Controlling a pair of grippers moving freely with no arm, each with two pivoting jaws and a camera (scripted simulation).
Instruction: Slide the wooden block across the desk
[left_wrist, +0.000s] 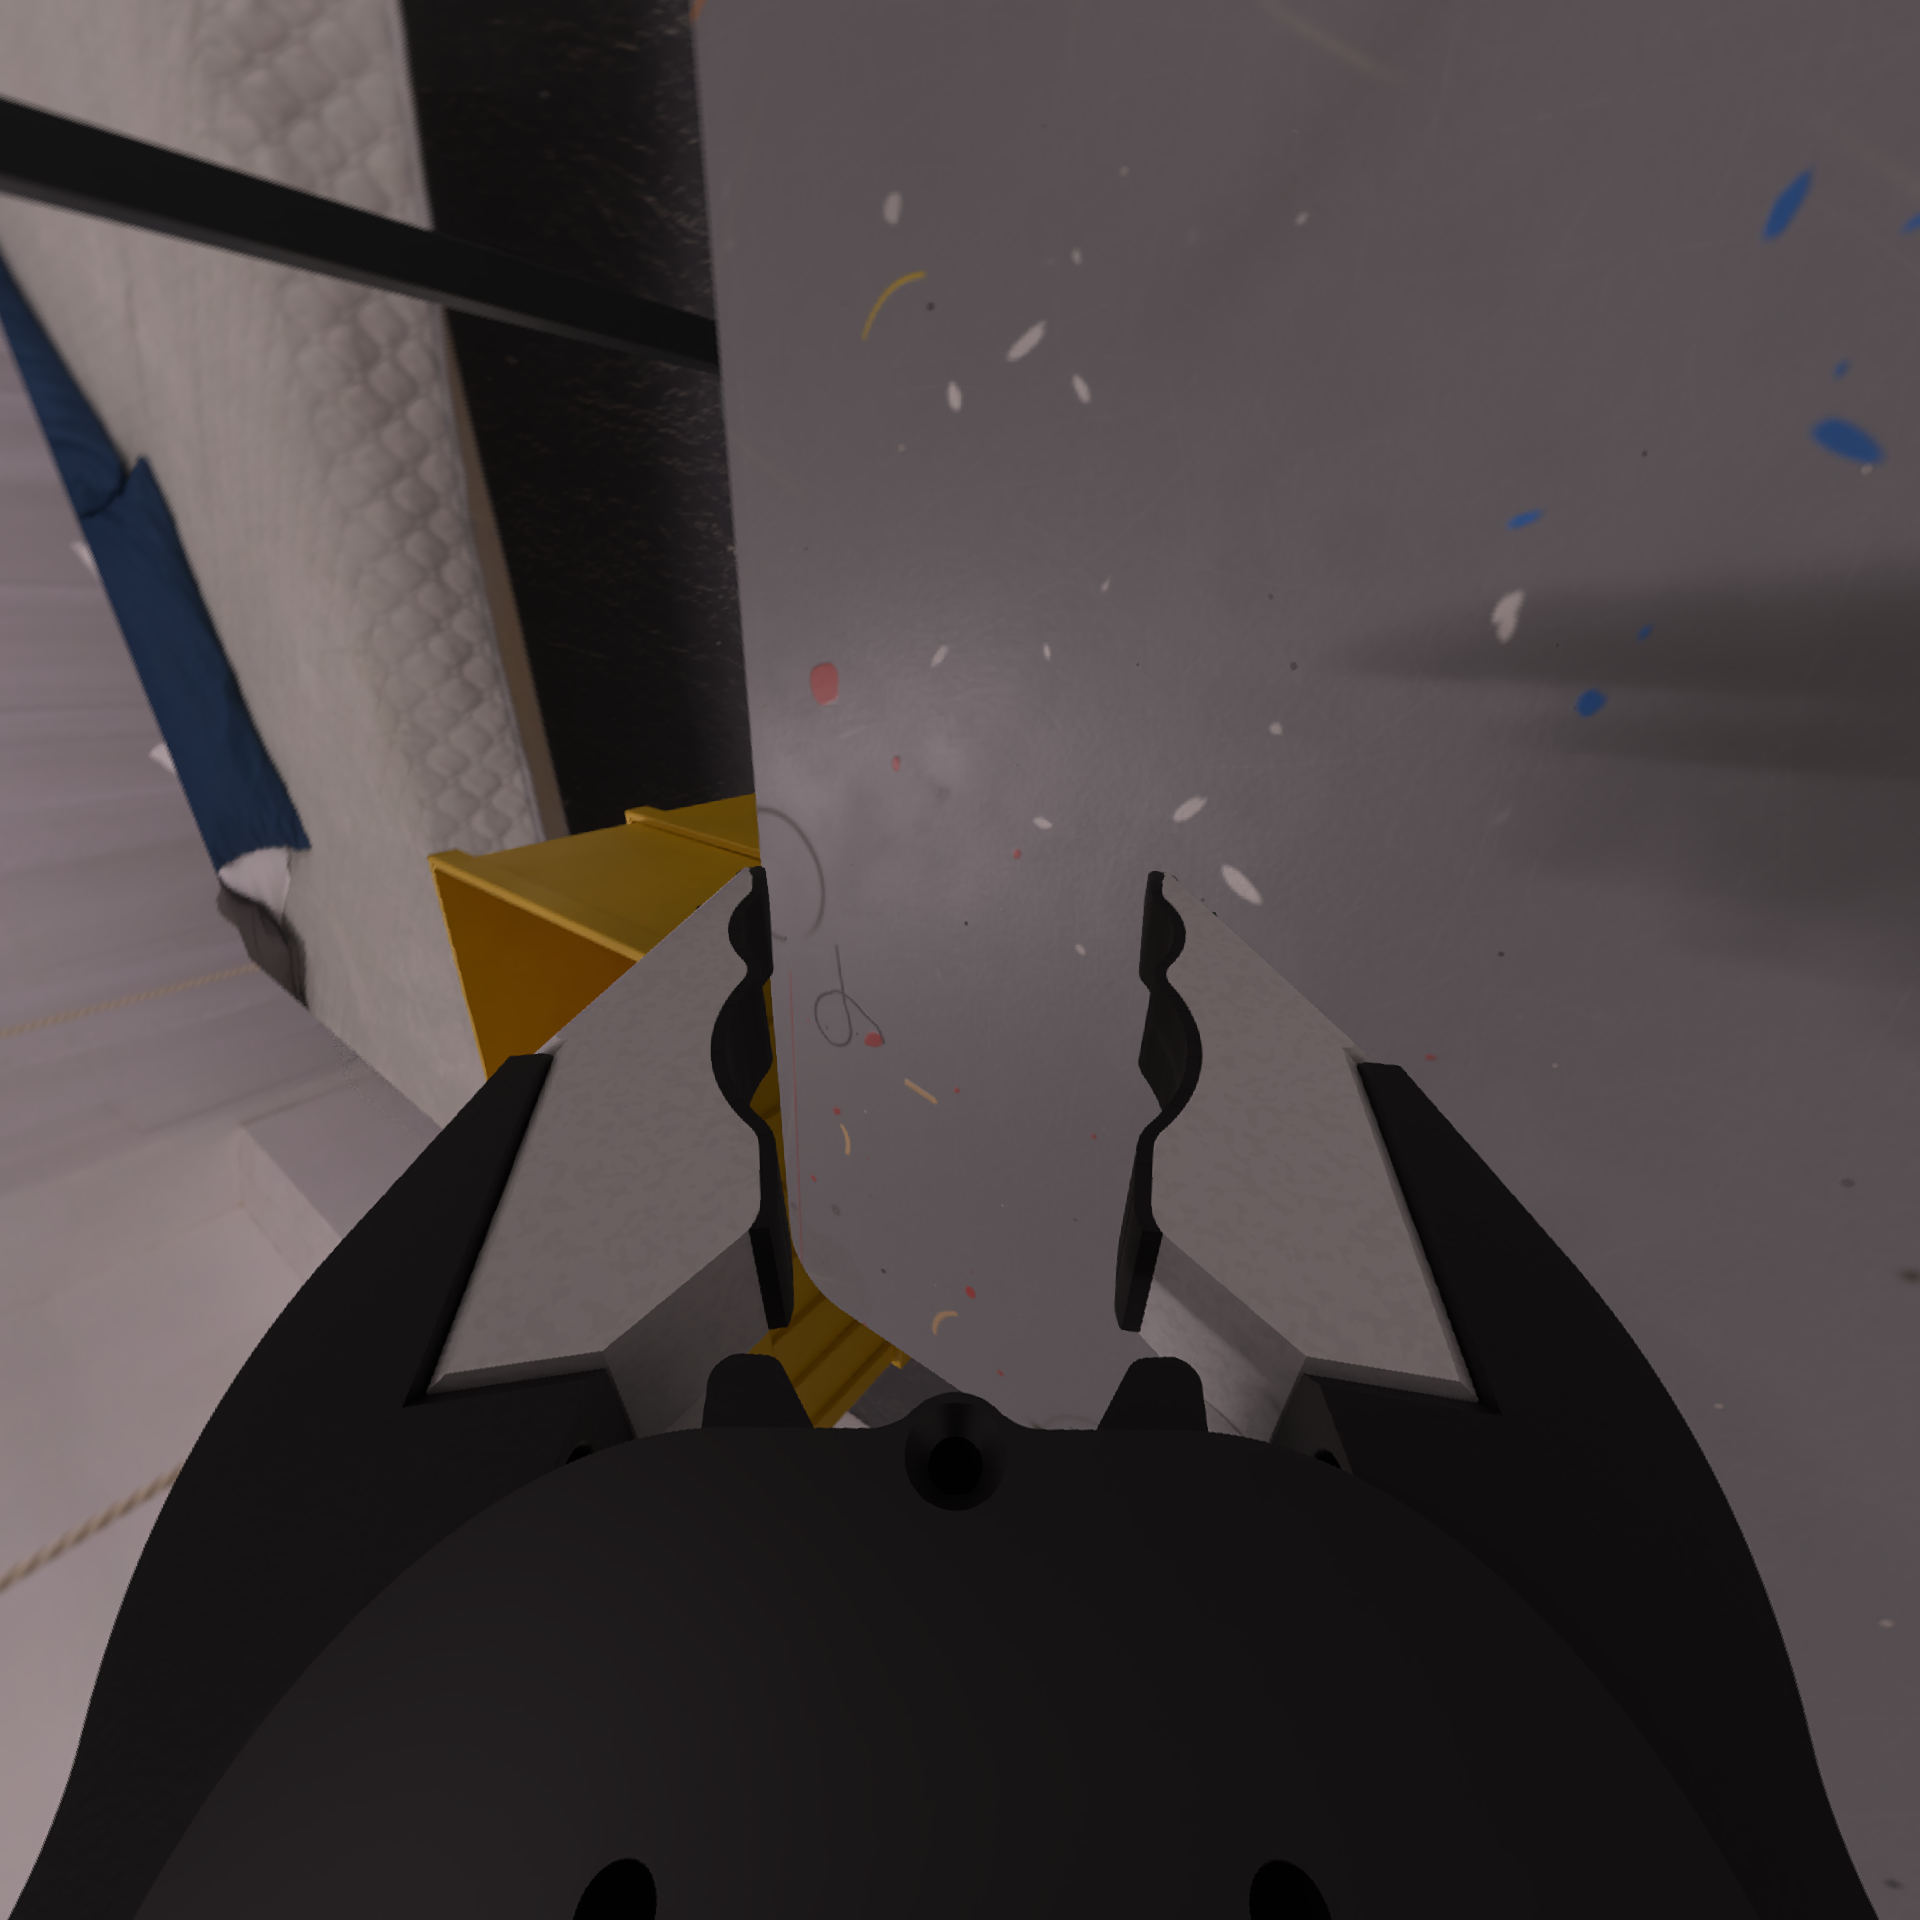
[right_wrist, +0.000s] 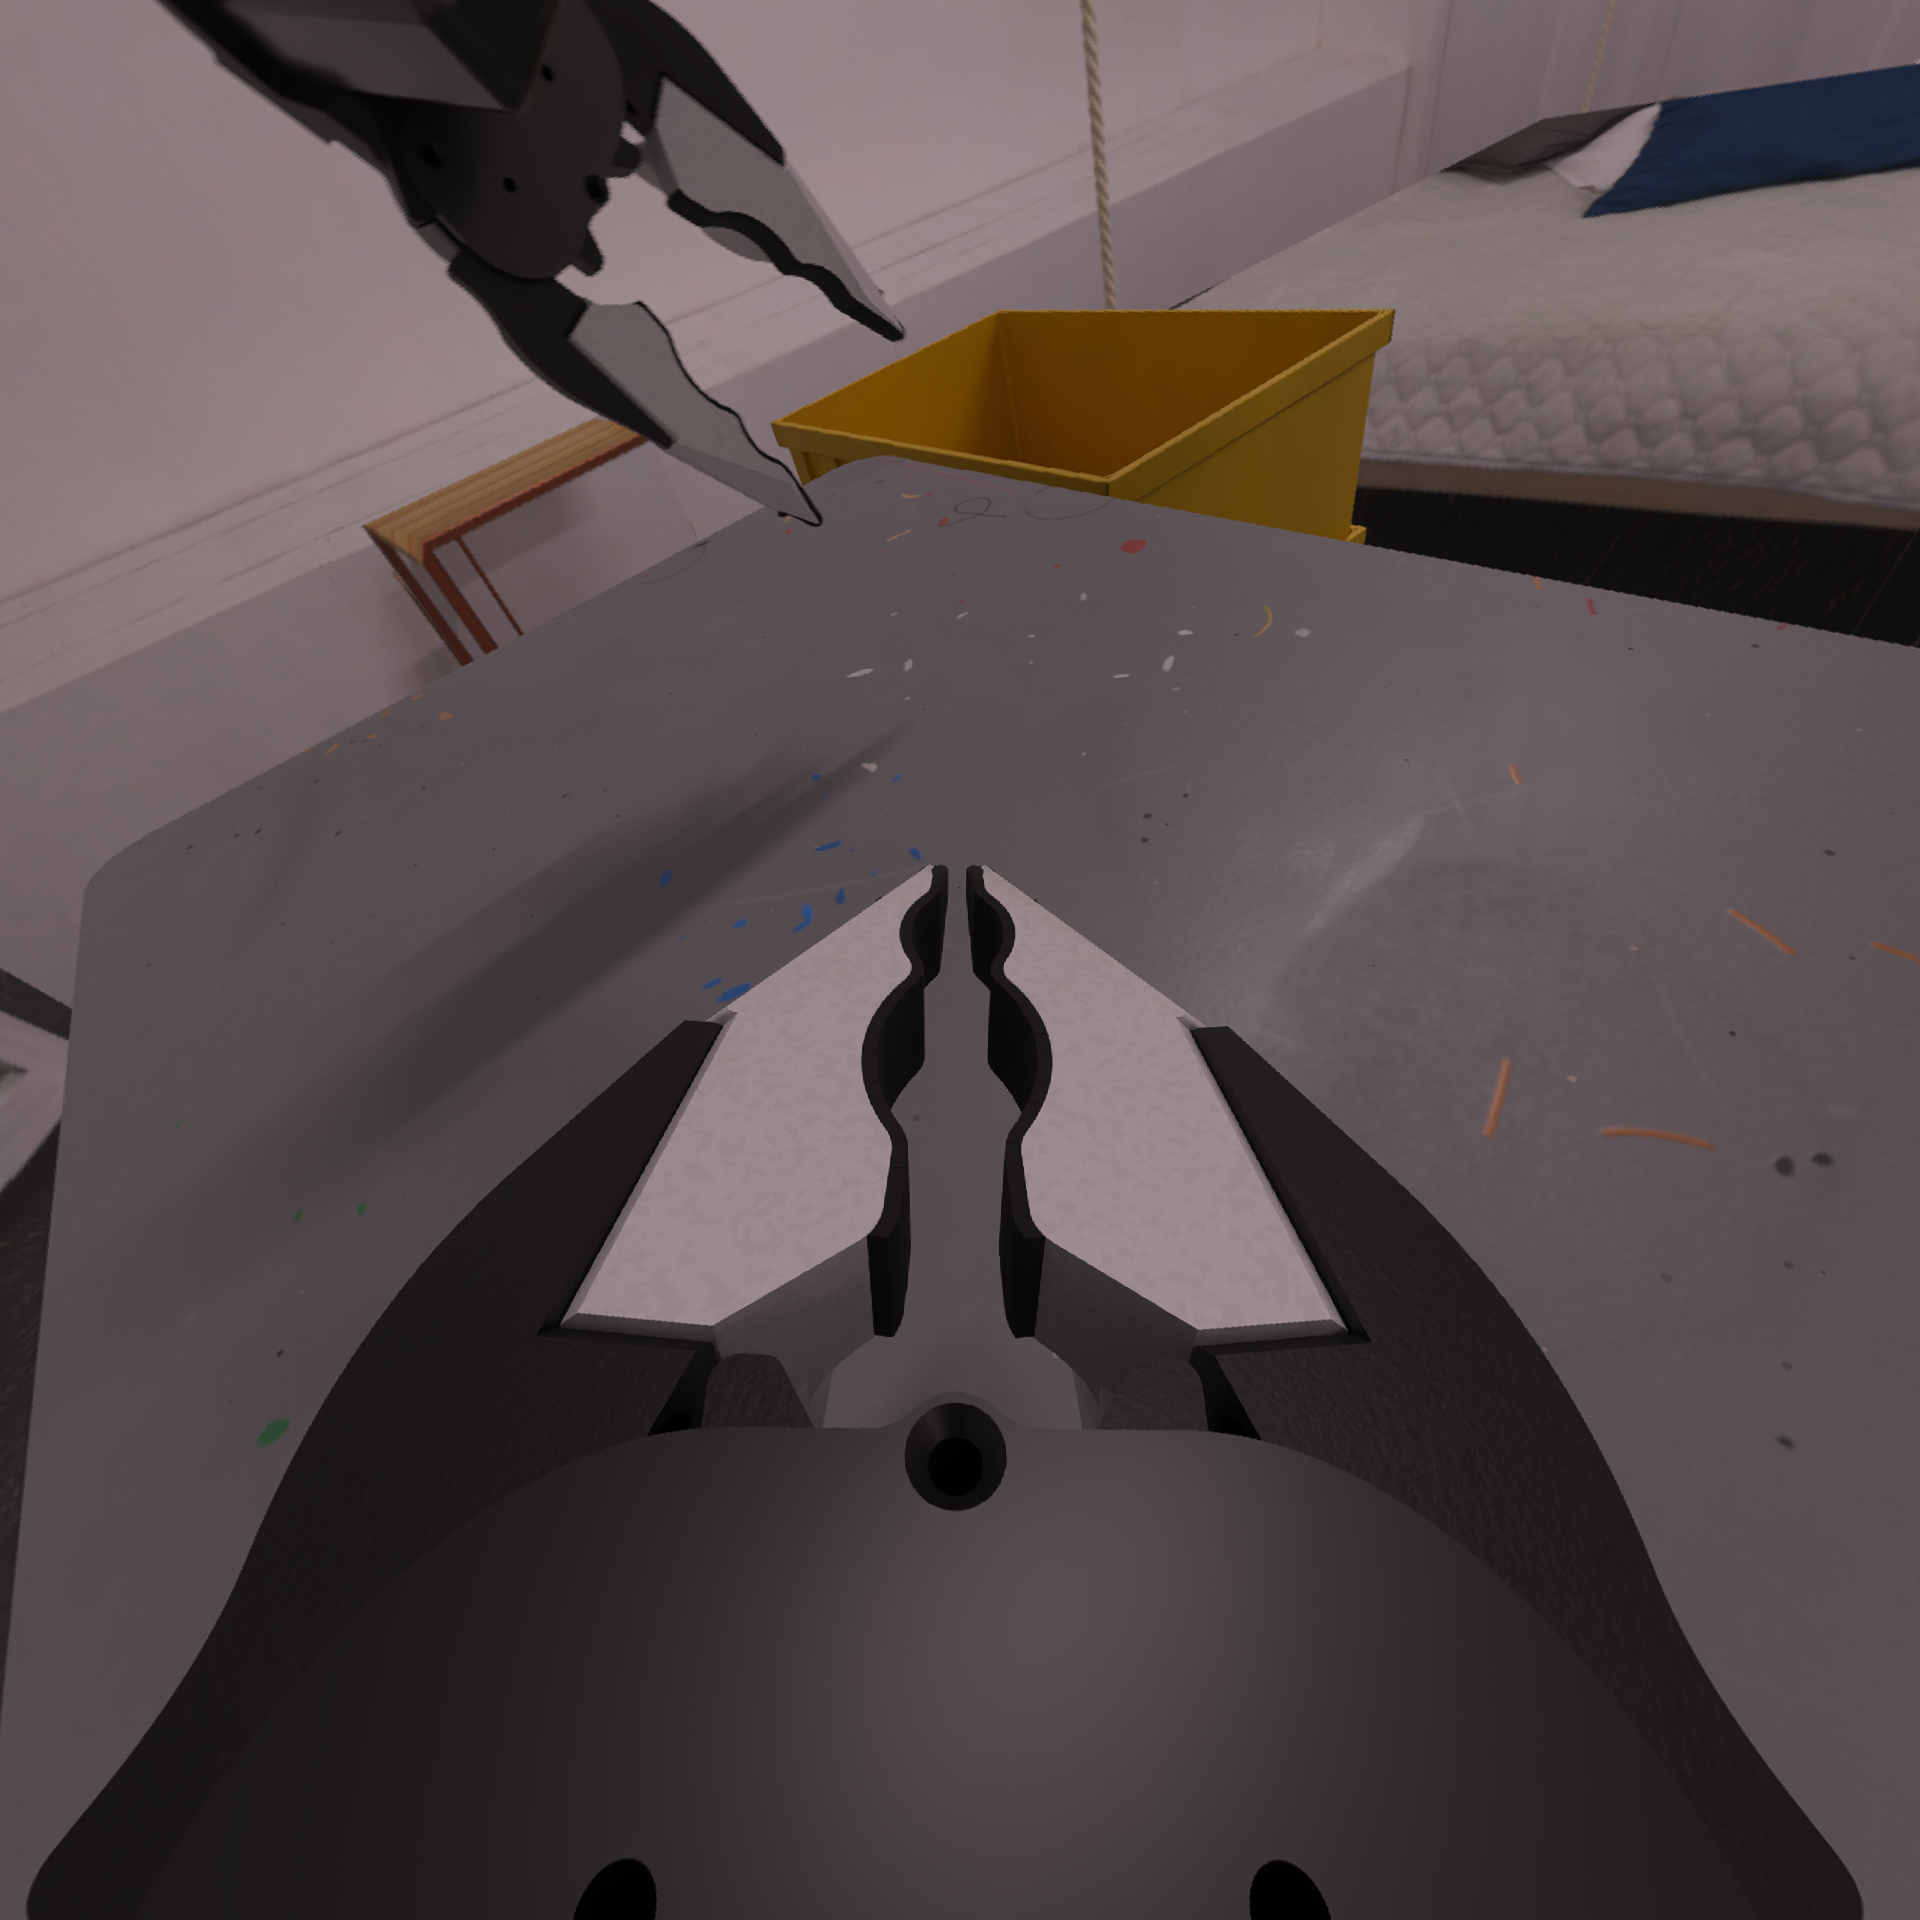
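No wooden block shows in either view. My left gripper (left_wrist: 956, 883) is open and empty, above the grey paint-flecked desk (left_wrist: 1299, 623) near its edge. It also shows in the right wrist view (right_wrist: 852, 421), open, hovering over the desk's far corner. My right gripper (right_wrist: 957, 873) is shut with nothing between its fingers, low over the middle of the desk (right_wrist: 1351, 790).
A yellow open bin (right_wrist: 1143, 416) stands just past the desk's far edge; it also shows in the left wrist view (left_wrist: 561, 935). A white quilted mattress (right_wrist: 1662, 374) with a blue pillow (right_wrist: 1766, 145) lies beyond. A small wooden side table (right_wrist: 468, 540) stands by the wall.
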